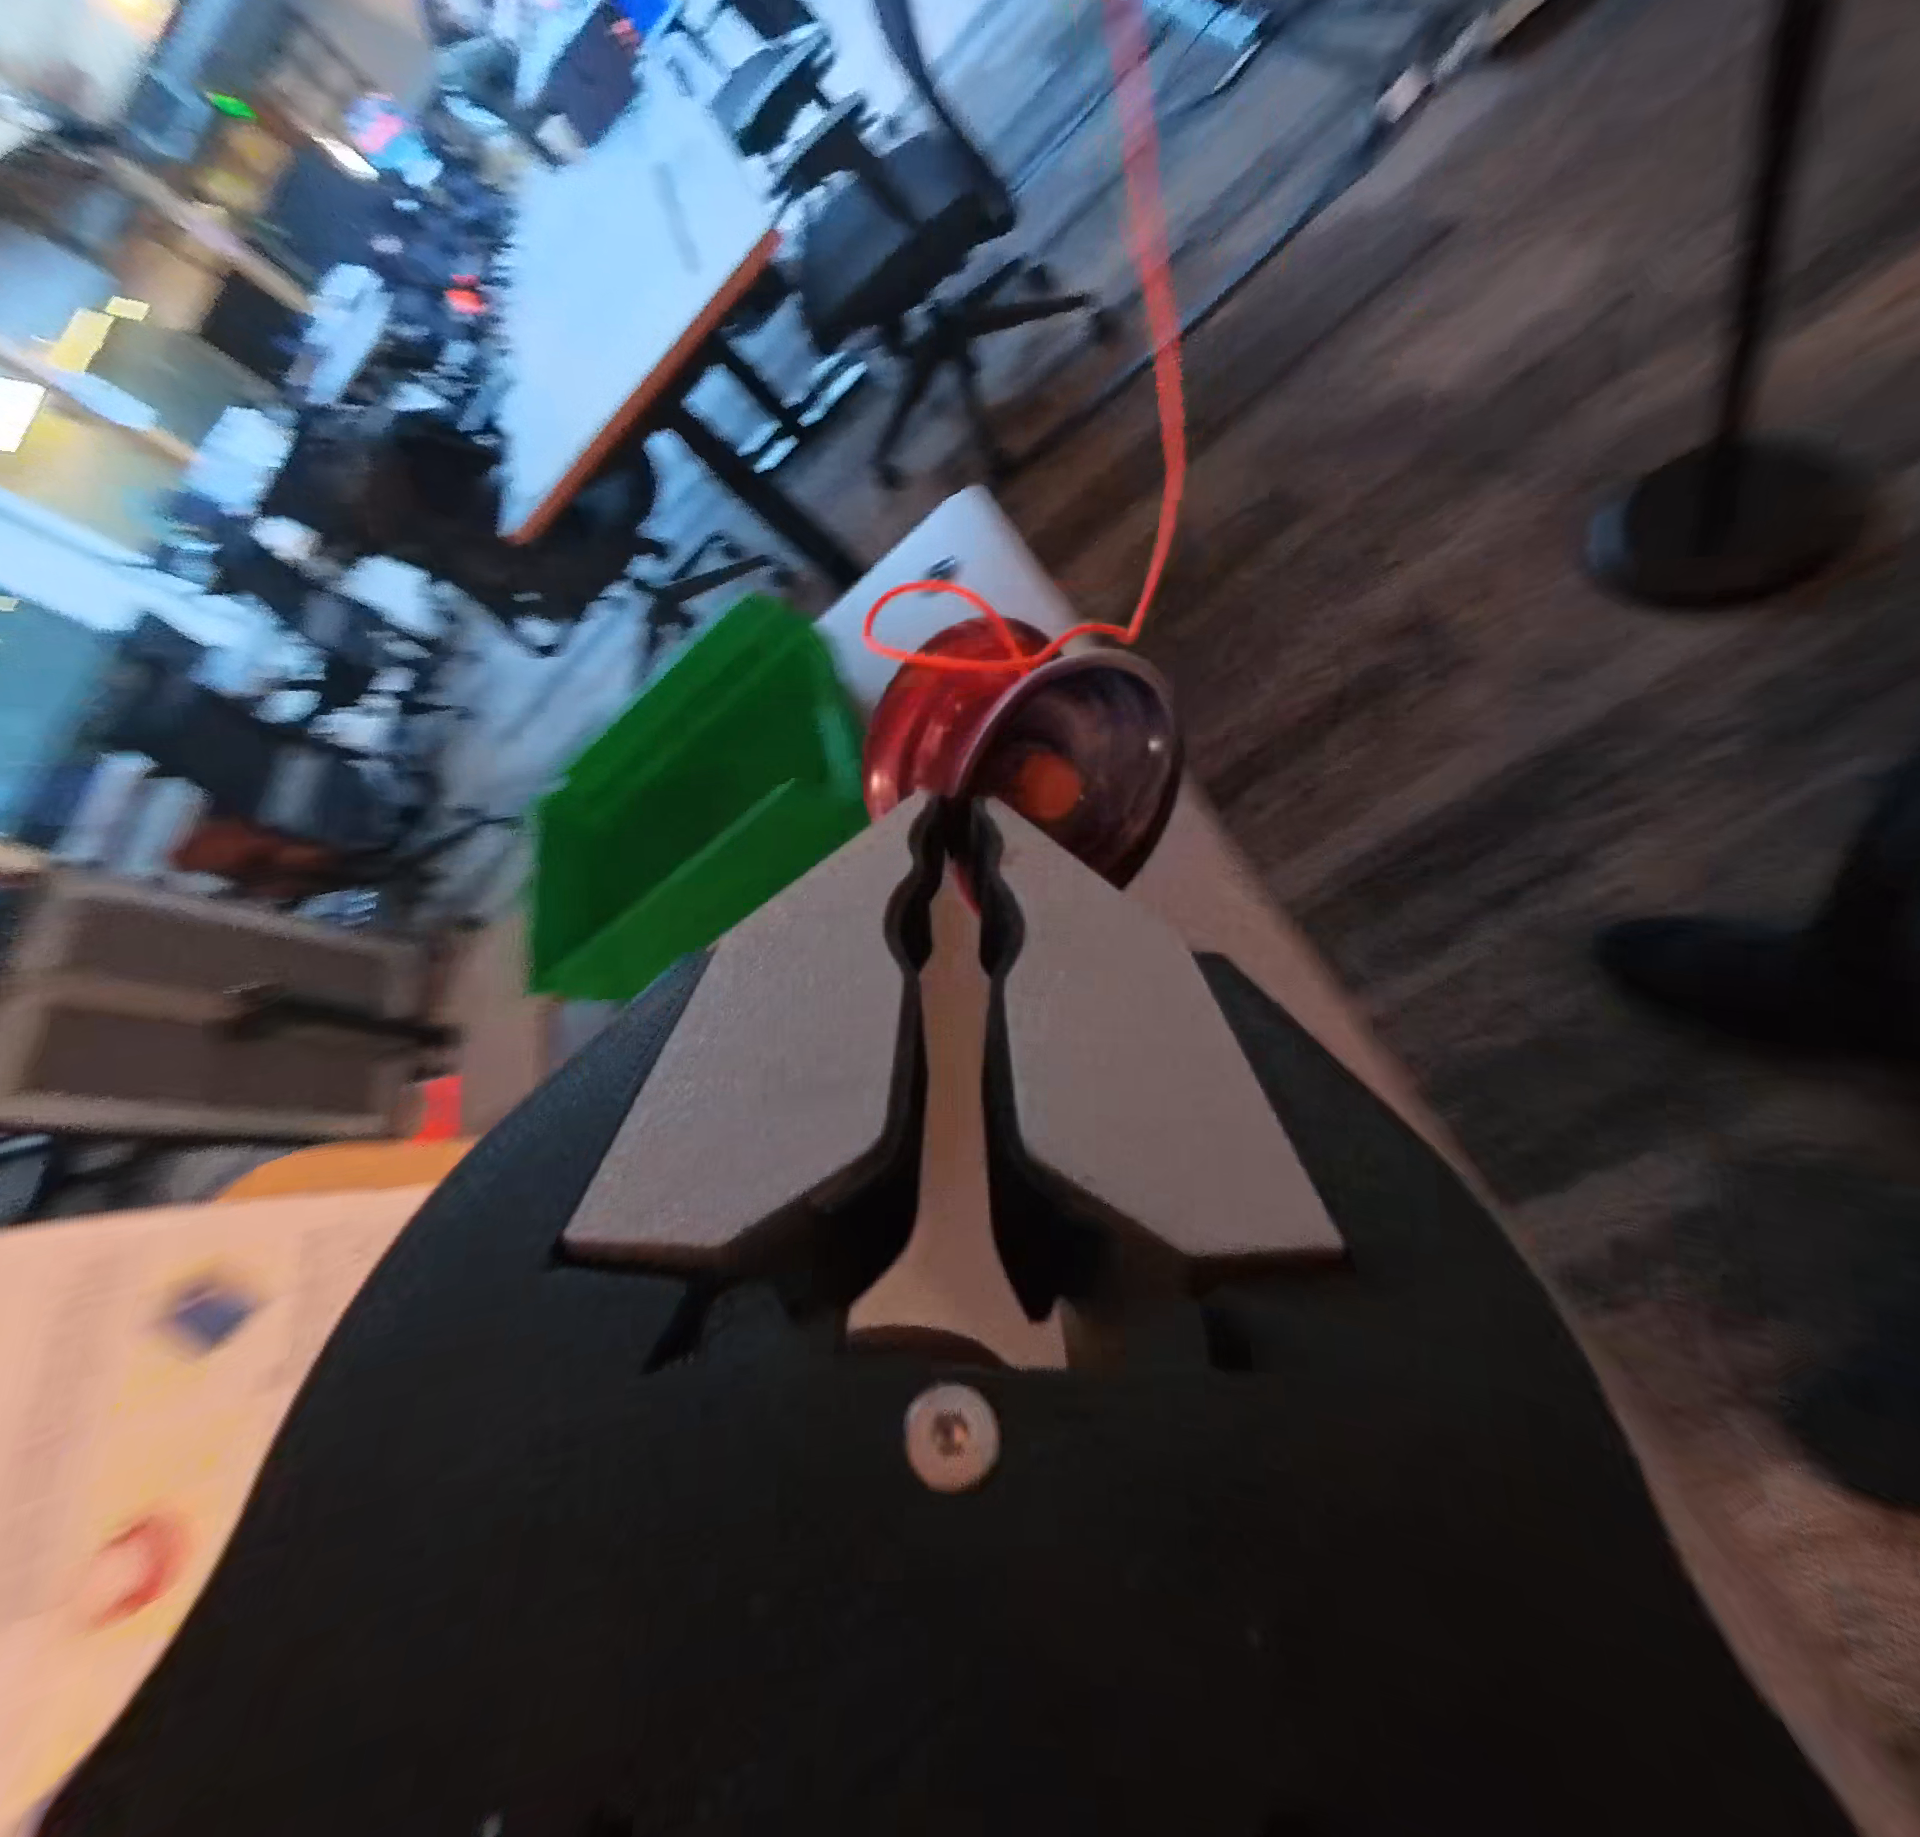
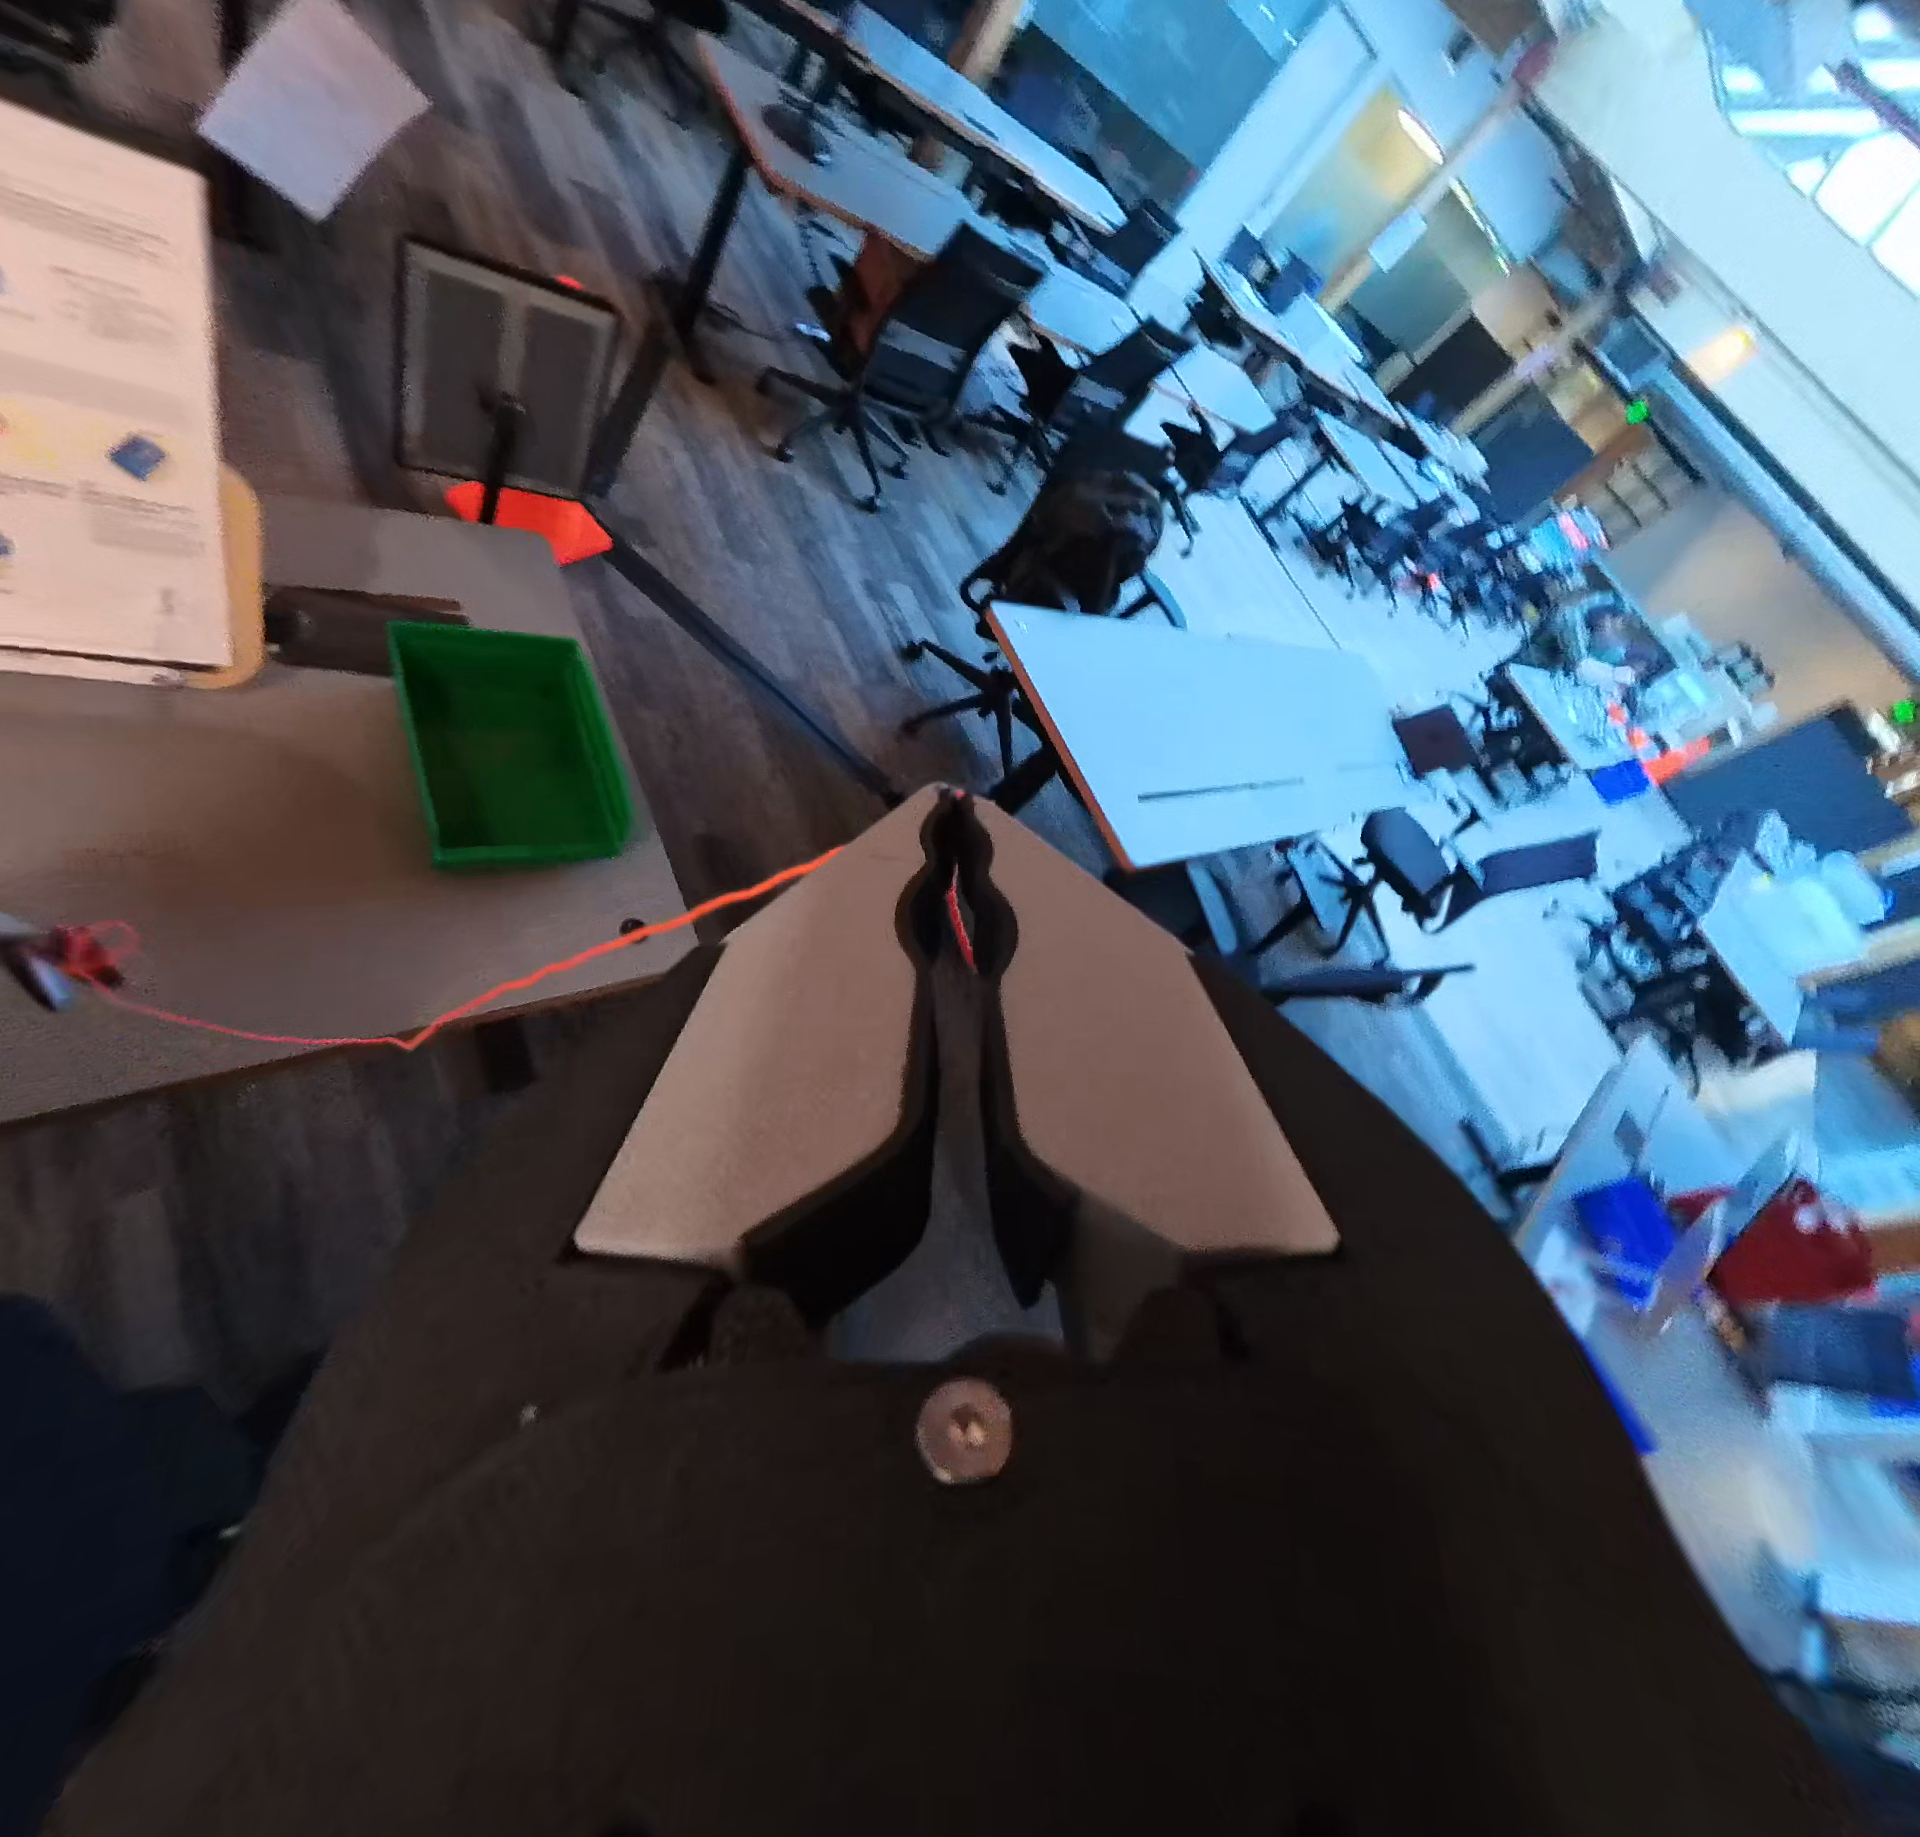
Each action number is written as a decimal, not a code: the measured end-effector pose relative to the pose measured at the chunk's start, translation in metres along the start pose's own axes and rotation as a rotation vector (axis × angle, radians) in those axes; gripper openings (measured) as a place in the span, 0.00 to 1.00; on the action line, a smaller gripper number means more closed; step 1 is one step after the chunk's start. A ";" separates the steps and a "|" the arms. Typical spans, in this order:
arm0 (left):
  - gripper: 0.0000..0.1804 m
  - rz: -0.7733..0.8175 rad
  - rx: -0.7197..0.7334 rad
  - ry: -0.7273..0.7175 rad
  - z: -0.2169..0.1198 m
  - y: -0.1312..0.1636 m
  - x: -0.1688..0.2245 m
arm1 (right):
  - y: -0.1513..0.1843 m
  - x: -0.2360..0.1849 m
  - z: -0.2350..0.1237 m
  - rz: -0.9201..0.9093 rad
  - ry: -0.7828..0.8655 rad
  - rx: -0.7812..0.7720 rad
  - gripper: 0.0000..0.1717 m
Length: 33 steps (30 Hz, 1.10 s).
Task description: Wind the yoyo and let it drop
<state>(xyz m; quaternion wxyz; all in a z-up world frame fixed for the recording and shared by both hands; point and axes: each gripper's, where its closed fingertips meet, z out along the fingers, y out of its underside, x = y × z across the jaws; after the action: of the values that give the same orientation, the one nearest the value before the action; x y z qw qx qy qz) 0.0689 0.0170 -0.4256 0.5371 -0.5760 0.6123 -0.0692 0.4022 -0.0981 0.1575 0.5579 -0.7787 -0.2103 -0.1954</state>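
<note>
Yoyo (image 1: pixel 1023 748) sits clamped in your left gripper (image 1: pixel 954 831), apparently by one rim; your right gripper (image 2: pixel 956 831) pinches its string (image 2: pixel 520 987), trailing toward 8 o'clock.

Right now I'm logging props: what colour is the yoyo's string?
Orange-red; the string shows best in the left wrist view, rising from the dark red yoyo.

No legible text; print on the paper sheet (image 2: pixel 99 385) too blurred.
</note>
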 end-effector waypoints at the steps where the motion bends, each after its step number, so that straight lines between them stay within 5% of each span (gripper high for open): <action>1: 0.00 0.055 -0.037 -0.063 -0.009 0.010 -0.018 | 0.028 0.009 -0.002 0.058 0.014 0.007 0.00; 6: 0.00 0.124 -0.065 -0.281 -0.067 0.030 -0.101 | 0.171 0.031 -0.012 0.436 -0.095 0.098 0.00; 11: 0.01 0.022 0.185 -0.298 -0.113 -0.037 -0.140 | 0.297 -0.069 0.037 0.482 -0.373 -0.011 0.00; 18: 0.00 0.125 0.434 -0.229 -0.119 -0.149 -0.130 | 0.367 -0.300 0.135 0.477 -0.875 -0.187 0.00; 20: 0.00 0.194 0.462 -0.208 -0.117 -0.172 -0.121 | 0.396 -0.332 0.152 0.425 -0.877 -0.309 0.11; 24: 0.00 0.247 0.501 -0.141 -0.113 -0.197 -0.104 | 0.445 -0.345 0.156 0.340 -0.869 -0.480 0.30; 27: 0.01 0.224 0.515 -0.130 -0.109 -0.200 -0.102 | 0.451 -0.332 0.139 0.375 -0.922 -0.475 0.34; 31: 0.01 0.063 0.556 -0.123 -0.105 -0.196 -0.116 | 0.470 -0.300 0.126 0.582 -0.957 -0.485 0.46; 33: 0.01 -0.048 0.571 -0.142 -0.103 -0.185 -0.134 | 0.446 -0.298 0.116 0.738 -1.088 -0.346 0.52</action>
<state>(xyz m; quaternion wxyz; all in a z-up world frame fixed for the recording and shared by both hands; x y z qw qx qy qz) 0.0774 0.0063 -0.1756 0.7172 -0.4190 0.5153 -0.2111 0.4044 -0.1495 -0.3886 0.2704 -0.8649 -0.1472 0.3964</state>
